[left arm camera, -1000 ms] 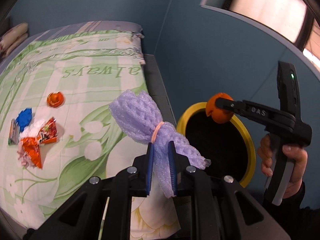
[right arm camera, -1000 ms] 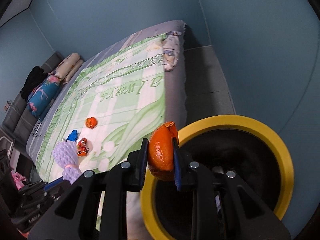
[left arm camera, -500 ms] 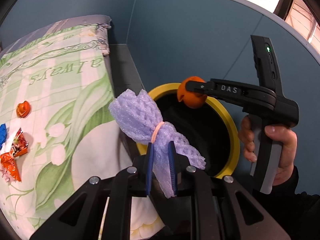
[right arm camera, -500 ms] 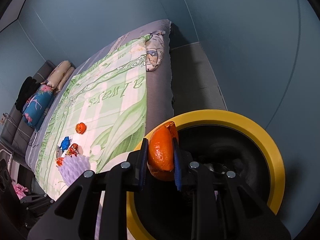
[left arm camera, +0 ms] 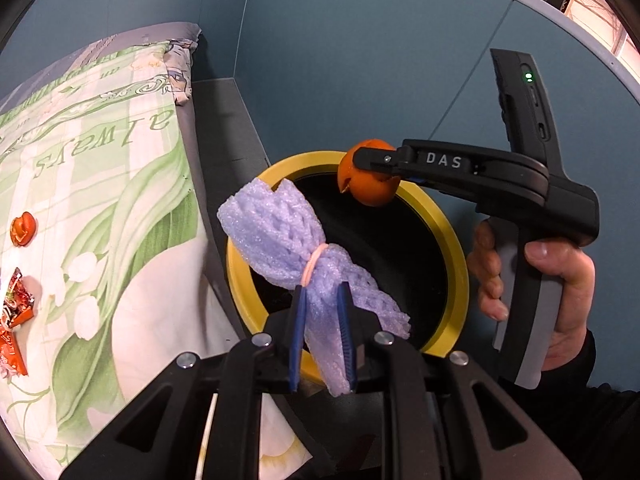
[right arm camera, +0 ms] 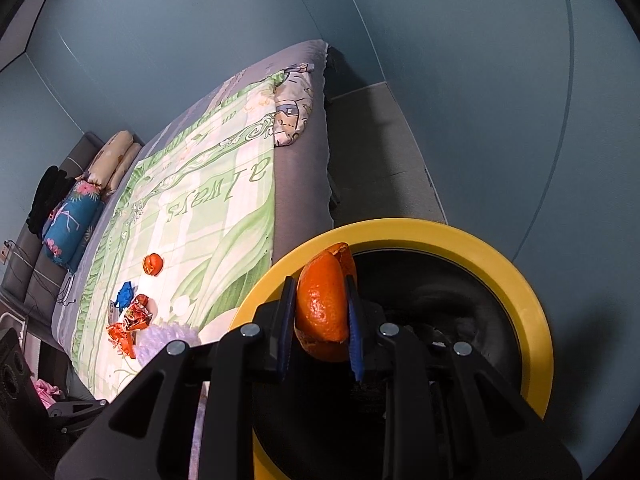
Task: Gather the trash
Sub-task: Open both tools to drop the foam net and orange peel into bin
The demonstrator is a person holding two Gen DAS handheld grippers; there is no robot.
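Right gripper (left arm camera: 370, 164) arm lettering: "DAS", white capitals on the black upper arm, read in the left wrist view.
Bedspread (left arm camera: 100, 184) script, left wrist view: "always", green cursive, seen upside down on the green and white checked cloth.
Bedspread (right arm camera: 208, 200) script, right wrist view: the same "always", again upside down.
Snack wrappers (right arm camera: 130, 322): red and orange printed packets on the bedspread; their print is too small to read.
Other readable numbers or signs: none.
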